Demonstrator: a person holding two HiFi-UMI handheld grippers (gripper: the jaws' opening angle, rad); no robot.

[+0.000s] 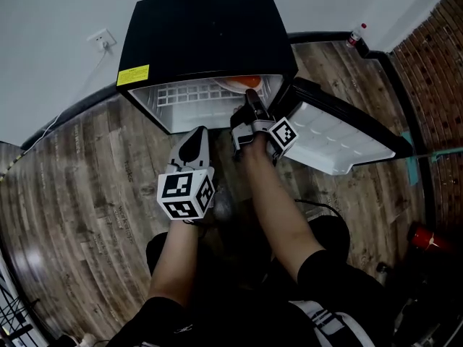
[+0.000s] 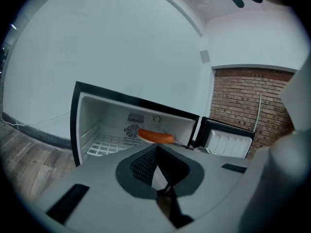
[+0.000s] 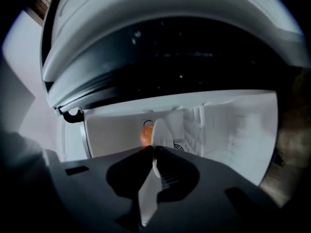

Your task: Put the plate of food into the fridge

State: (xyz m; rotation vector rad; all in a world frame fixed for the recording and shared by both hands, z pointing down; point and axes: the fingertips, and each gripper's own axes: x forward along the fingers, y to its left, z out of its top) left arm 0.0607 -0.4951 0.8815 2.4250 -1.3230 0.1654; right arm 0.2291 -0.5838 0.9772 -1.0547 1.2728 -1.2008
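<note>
A small black fridge (image 1: 210, 35) stands open on the wood floor, its door (image 1: 340, 139) swung out to the right. My right gripper (image 1: 251, 101) is shut on the rim of a white plate (image 1: 242, 84) carrying orange food, and holds it just inside the fridge opening over the white wire shelf (image 1: 184, 96). In the right gripper view the plate (image 3: 160, 132) stands edge-on between the jaws, with the orange food (image 3: 146, 135) on its left side. My left gripper (image 1: 194, 144) hangs in front of the fridge, shut and holding nothing; its view shows the orange food (image 2: 155, 136) inside the fridge (image 2: 97, 125).
The open door's white inner liner (image 2: 228, 142) juts out at the right of the opening. A bottle (image 1: 354, 35) stands by the back wall and a red object (image 1: 427, 237) lies at the lower right. A wall outlet (image 1: 103, 40) is behind the fridge on the left. The person's knees are just below the grippers.
</note>
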